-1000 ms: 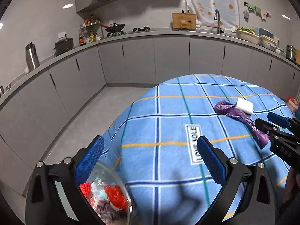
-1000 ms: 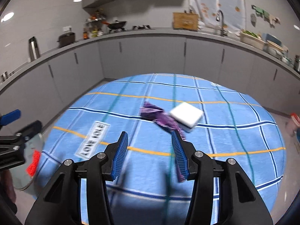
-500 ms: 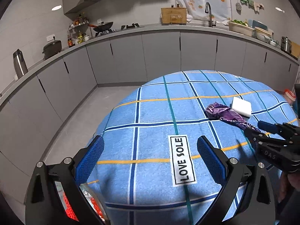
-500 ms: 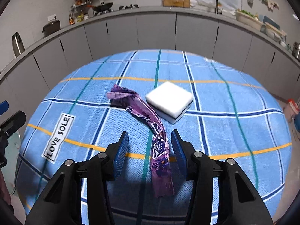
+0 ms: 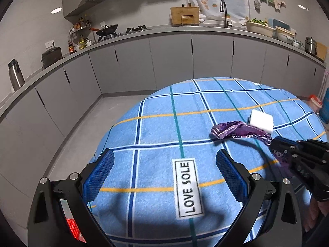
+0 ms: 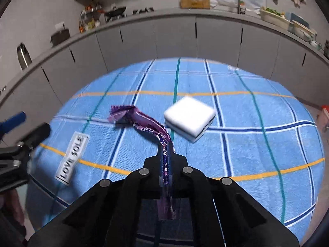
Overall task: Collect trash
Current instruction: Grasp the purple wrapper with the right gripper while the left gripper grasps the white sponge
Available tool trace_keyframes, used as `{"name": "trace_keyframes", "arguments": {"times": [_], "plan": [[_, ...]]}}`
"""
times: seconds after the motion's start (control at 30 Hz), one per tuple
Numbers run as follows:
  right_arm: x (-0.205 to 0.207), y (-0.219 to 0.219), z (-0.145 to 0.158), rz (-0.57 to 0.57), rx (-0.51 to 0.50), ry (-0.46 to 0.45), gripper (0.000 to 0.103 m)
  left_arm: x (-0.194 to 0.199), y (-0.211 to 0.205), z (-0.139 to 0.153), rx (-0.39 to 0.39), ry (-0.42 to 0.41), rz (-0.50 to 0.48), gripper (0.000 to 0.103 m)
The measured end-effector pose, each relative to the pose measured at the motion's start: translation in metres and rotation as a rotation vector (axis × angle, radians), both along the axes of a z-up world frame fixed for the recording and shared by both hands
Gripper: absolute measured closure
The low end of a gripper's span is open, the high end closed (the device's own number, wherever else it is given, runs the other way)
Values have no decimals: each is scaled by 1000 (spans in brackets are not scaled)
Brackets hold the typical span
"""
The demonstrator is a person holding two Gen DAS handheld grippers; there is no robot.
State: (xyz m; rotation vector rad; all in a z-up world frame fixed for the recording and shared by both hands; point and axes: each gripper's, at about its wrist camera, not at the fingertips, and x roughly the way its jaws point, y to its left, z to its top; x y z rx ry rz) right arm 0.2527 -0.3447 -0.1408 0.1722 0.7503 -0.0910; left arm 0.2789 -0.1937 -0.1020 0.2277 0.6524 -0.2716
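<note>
Hard to see much down at the near left in the left wrist view; a red mesh-looking bit peeks out behind the left gripper frame and whatever holds it is cut off, so can't tell what it sits in; the right wrist view is motion-blurred, and the lower tail of the purple wrapper vanishes behind the right gripper body; that gripper's fingers are pinched together on the wrapper's near end, and the rest of the wrapper trails off far and left over the blue checked tablecloth, its far end looking slightly lifted with a shadow under it, though I can't say for sure it's off the cloth; the white sponge block sits just right of the wrapper, close enough that I can't tell if they touch; it's squarish, soft-looking, with a dark layer near the bottom; the left gripper's fingers are spread wide with nothing between them, blue ribbed pads facing in, hovering over the near left edge of the table by the LOVE SOLE label; the wrapper is crinkly and shiny, twisted into a strip; the cloth looks like fuzzy towel weave with orange, teal and navy lines; grey cabinets curve round the far side.
</note>
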Motion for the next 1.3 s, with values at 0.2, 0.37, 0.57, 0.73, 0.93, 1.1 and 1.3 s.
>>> {"name": "trace_keyframes", "arguments": {"times": [0.2,0.37,0.57,0.73,0.93,1.1,1.3], "plan": [[-16,-25,26,-98,-27,-87,99,3,-28,5,16,-7,-48,6],[-20,-58,23,-191,-38,-82,99,9,-66,6,27,-10,-110,6],[-20,-95,12,-289,-21,-58,99,25,-112,-5,18,23,-174,6],[-20,-112,1,-322,-16,-27,99,40,-149,-20,16,67,-224,6],[-20,-124,-16,-342,15,8,99,56,-179,-42,13,142,-262,6],[-23,-124,-16,-334,25,2,99,60,-187,-55,16,190,-289,6],[-24,-122,-14,-320,30,-3,99,61,-185,-62,-10,244,-313,30]]}}
